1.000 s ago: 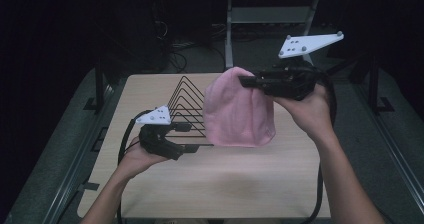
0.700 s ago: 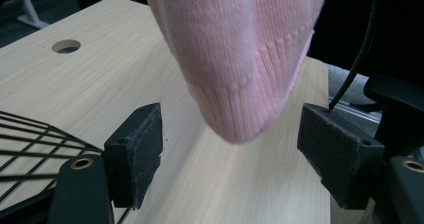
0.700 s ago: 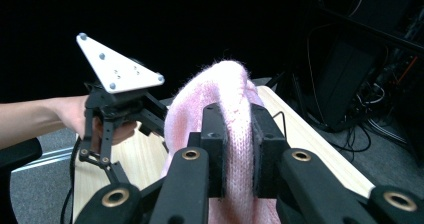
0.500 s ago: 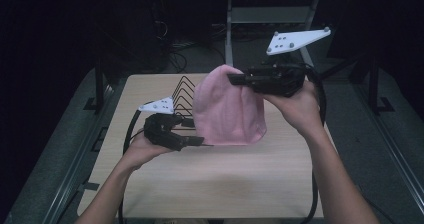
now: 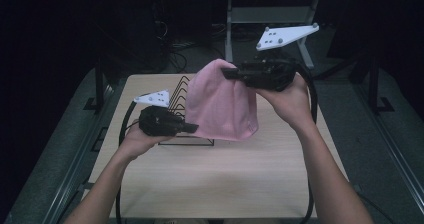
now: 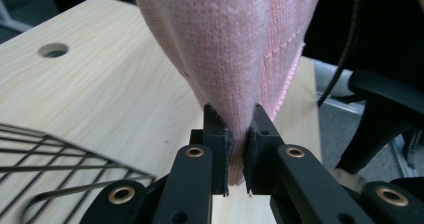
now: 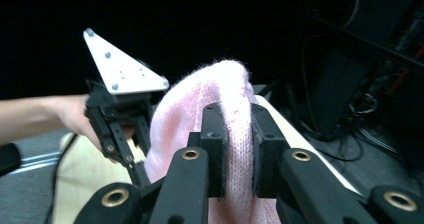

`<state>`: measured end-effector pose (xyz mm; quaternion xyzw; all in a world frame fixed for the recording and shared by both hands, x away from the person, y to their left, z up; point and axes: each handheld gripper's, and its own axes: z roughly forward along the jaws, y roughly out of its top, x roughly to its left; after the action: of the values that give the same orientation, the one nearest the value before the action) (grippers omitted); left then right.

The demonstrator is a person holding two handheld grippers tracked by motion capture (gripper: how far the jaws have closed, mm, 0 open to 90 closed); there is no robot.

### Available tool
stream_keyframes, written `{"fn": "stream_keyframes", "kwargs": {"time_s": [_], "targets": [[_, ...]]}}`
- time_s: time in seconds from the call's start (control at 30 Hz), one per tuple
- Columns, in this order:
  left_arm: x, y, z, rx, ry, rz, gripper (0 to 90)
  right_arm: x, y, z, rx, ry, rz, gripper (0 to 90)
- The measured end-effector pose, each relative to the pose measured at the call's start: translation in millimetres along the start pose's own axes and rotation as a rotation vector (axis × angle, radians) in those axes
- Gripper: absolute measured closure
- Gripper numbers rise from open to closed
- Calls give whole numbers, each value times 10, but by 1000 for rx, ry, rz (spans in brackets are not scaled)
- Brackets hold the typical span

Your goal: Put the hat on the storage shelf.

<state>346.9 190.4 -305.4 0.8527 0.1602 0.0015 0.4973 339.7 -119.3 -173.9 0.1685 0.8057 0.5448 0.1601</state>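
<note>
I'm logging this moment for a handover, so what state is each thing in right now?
Pink knit hat: lifted off the table, hanging between both tools.
Left tool: jaws have just closed, now pinching the hat's lower edge.
Right tool: shut on the hat's top.
Black wire rack: standing on the table, untouched, behind the hat.
Wooden table: carries the rack.

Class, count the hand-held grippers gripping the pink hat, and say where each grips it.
2: the left hand-held gripper pinches the pink hat at its lower edge; the right hand-held gripper grips its top.
</note>
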Motion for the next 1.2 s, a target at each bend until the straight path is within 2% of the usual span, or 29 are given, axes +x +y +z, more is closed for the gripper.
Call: {"fn": "stream_keyframes", "kwargs": {"time_s": [0.23,0.33,0.37,0.4,0.57,0.9,1.03,1.07,1.2], "targets": [[171,109,-174,20,86,7,821,-93,35,116,-26,-33,9,793],[280,146,-259,33,128,-12,823,-125,62,179,-30,-50,11,791],[280,146,-259,33,128,-12,823,-125,62,179,-30,-50,11,791],[338,157,-290,33,145,-30,823,-148,78,234,-29,-64,4,790],[468,144,-321,55,195,-57,823,-191,76,345,-31,-74,5,791],[647,80,-266,103,214,-95,823,-326,-43,567,-4,-93,23,791],[666,65,-230,125,224,-95,823,-359,-75,613,2,-92,34,791],[669,63,-225,134,226,-84,823,-365,-83,621,1,-91,34,791],[669,28,-217,158,232,-80,823,-347,-118,657,5,-71,43,790]]}}
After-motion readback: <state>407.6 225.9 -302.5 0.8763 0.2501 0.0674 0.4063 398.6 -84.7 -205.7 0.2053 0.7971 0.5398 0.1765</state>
